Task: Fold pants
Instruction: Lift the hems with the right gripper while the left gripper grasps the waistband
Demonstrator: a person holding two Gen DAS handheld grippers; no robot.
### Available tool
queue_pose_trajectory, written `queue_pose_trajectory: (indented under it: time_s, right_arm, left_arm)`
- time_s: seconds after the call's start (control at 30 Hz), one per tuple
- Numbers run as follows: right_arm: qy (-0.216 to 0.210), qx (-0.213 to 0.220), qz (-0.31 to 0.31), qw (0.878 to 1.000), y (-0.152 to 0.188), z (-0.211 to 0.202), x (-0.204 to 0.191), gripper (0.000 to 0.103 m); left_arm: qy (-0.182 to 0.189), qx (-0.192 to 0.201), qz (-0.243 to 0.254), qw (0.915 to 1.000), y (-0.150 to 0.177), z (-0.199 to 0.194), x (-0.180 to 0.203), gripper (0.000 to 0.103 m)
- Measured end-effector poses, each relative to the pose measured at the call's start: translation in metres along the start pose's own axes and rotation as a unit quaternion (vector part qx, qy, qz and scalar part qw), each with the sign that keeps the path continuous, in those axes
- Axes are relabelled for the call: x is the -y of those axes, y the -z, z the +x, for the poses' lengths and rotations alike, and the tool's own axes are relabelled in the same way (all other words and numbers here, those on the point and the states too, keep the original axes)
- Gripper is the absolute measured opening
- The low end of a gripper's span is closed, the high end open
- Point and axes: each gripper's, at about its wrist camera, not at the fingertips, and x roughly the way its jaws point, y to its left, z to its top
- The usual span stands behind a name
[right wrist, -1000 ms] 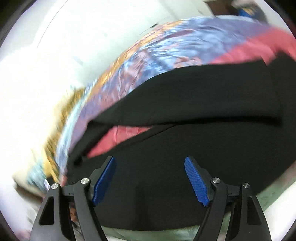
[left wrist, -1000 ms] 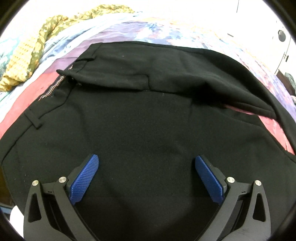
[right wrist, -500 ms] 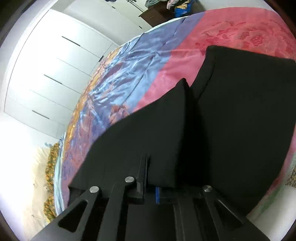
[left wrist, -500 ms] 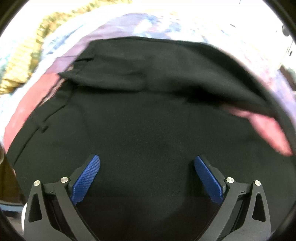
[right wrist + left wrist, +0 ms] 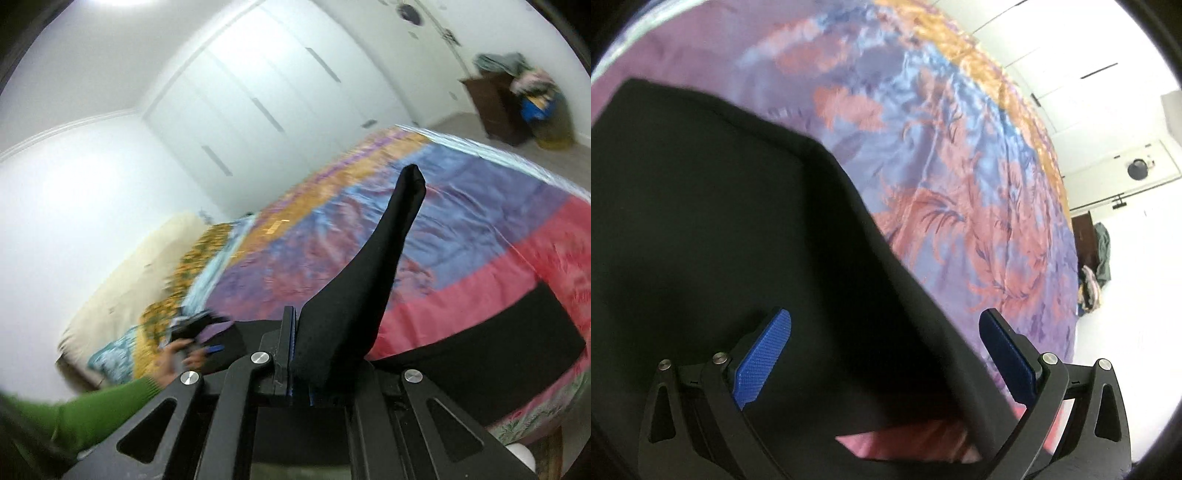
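Note:
The black pants lie on a bed with a colourful satin cover. My left gripper is open, its blue pads spread over the black cloth near a raised fold edge. My right gripper is shut on a pinch of the black pants and holds it lifted, so a pant leg stretches up and away above the bed. More of the pants lies flat at the right. The left gripper also shows there, small, at the left.
A green-sleeved arm reaches in from the left. A yellow patterned blanket and a cream pillow lie at the bed's far side. White wardrobe doors stand behind. A dark cabinet with piled clothes stands in the far corner.
My right gripper closed on the pants and lifted a leg up off the bed. My left gripper swung right, toward the pants' edge, staying open.

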Motion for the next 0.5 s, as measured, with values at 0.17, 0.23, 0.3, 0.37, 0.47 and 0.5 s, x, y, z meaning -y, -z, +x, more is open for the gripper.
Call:
queue_pose_trajectory:
  time_s: [0.17, 0.23, 0.3, 0.37, 0.47, 0.5]
  right_arm:
    - [-0.03, -0.011, -0.022, 0.999, 0.012, -0.041, -0.005, 0.006]
    - [-0.021, -0.016, -0.014, 1.0, 0.013, -0.045, 0.006, 0.006]
    - [0.004, -0.021, 0.0, 1.0, 0.012, -0.039, 0.024, 0.006]
    - [0.023, -0.017, 0.007, 1.0, 0.006, -0.025, 0.039, 0.006]
    - [0.01, -0.002, 0.026, 1.0, -0.017, 0.008, 0.058, 0.006]
    - [0.0, 0.003, 0.029, 1.0, -0.023, 0.016, 0.059, 0.006]
  left_arm:
    - [0.036, -0.017, -0.018, 0.9991, 0.006, 0.0, -0.016, 0.025]
    - [0.051, -0.016, -0.033, 0.998, 0.007, -0.01, -0.025, 0.005]
    - [0.091, 0.014, -0.034, 0.9952, 0.008, -0.044, -0.028, 0.006]
    - [0.129, 0.064, -0.014, 0.9895, 0.011, -0.103, -0.022, 0.006]
    - [0.147, 0.165, 0.025, 0.9749, 0.033, -0.2, -0.022, 0.008]
    - [0.144, 0.208, 0.039, 0.9667, 0.054, -0.235, -0.03, 0.011]
